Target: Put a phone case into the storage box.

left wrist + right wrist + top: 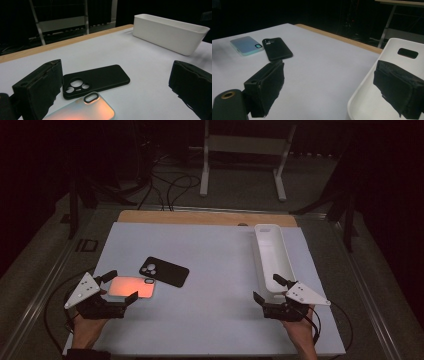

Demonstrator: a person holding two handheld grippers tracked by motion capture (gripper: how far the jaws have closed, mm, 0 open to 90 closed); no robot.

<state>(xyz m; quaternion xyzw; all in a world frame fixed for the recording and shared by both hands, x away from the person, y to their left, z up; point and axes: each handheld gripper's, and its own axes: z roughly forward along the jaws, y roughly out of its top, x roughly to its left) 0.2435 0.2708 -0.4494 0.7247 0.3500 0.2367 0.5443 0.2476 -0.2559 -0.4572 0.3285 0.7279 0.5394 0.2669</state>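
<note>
A white board [210,285] covers most of the table, with a strip of wooden edge [200,216] showing along its far side. On the near left part of the board lie two phone cases. The iridescent case [131,287] lies flat with its camera ring toward the far right corner, glowing orange-pink in the high view and pale blue-green from the right gripper view. The black case [164,270] lies just beyond it, tilted, camera cut-outs at its left end; the two look as if they touch or slightly overlap at one corner, though the dim light makes that hard to settle.

The left gripper [117,286] sits low at the near left, held by the person's left hand [90,327], its jaws spread wide on either side of the iridescent case's near left end. In the left gripper view the case lies between the two black pads [40,90] with nothing pressed against it, so the claw stands open and grips nothing.

A long white bin [272,257] stands along the right side of the board, running from near to far, a handle slot in its end wall. The right gripper [267,289], in the person's right hand [300,332], hangs at the bin's near end, also wide open: one jaw is over the board just left of the bin, the other over the bin's inside. It holds nothing.
</note>
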